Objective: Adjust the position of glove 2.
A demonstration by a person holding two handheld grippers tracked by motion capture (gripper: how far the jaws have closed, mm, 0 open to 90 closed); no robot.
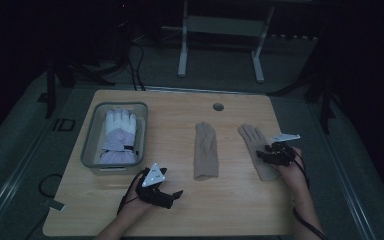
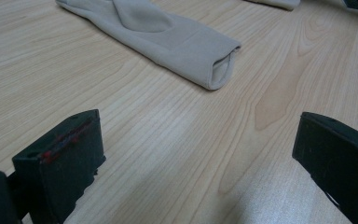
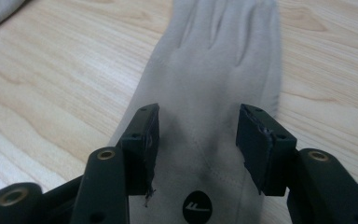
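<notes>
Two beige gloves lie flat on the wooden table [image 1: 230, 210]. One glove [image 1: 205, 150] [image 2: 168, 39] lies in the middle, its cuff opening toward me. The other beige glove [image 1: 256, 145] [image 3: 223, 60] lies to its right and has a small black logo [image 3: 198, 207] near the cuff. My right gripper [image 1: 262, 156] [image 3: 198, 140] hovers over that glove's cuff end, open; the jaws stand apart above the fabric and do not pinch it. My left gripper [image 1: 172, 197] [image 2: 200, 154] rests low near the table's front, wide open with bare wood between its jaws, short of the middle glove's cuff.
A grey bin [image 1: 92, 145] at the table's left holds a thick white and lilac glove [image 1: 119, 135]. A round cable hole [image 1: 218, 106] sits at the far edge. A white frame [image 1: 220, 30] stands on the floor beyond the table.
</notes>
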